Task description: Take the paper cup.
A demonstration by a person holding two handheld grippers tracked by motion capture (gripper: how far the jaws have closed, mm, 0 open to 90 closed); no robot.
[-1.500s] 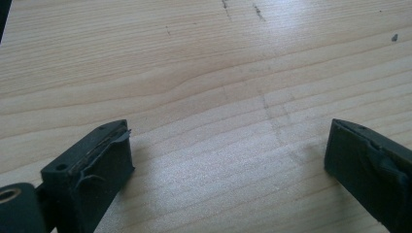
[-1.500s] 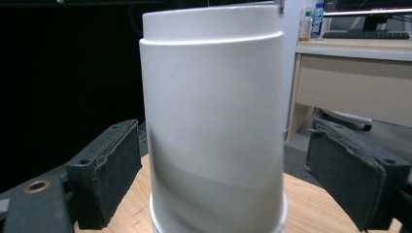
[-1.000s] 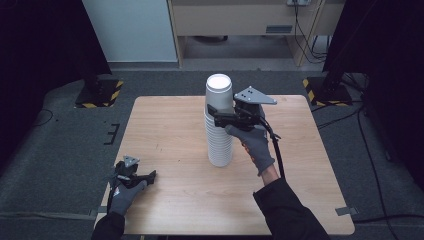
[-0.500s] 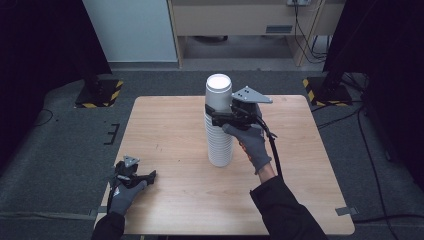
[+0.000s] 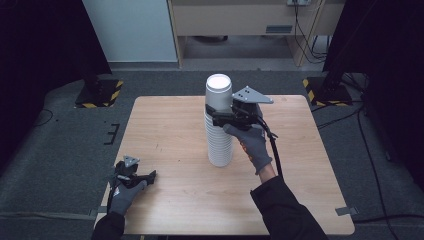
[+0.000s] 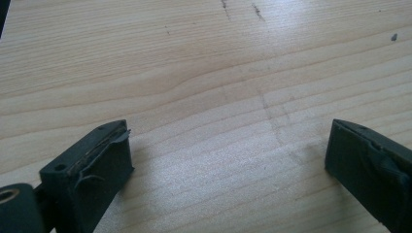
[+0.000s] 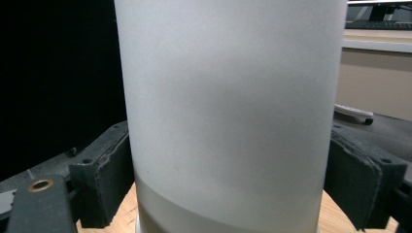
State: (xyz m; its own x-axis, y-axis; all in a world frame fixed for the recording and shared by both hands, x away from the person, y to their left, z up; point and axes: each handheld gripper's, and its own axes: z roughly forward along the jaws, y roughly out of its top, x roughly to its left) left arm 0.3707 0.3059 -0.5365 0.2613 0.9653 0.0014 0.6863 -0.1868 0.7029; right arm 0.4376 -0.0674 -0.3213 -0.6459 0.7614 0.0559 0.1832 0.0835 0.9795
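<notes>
cup stack (image 5: 219, 125) upright, frame centre on bench (image 5: 165, 120) | my right gripper (image 5: 216, 116) clenched on top cup, probably to lift it off | left gripper (image 5: 145, 176) released, parked lower left

A pale wooden surface (image 5: 165, 130) with rounded corners is seen from above, standing on grey carpeted floor (image 5: 60, 145). A tall stack of white paper cups (image 5: 219, 125) is set upright near its middle. The left tool (image 5: 131, 172) is rested at its near left corner.
</notes>
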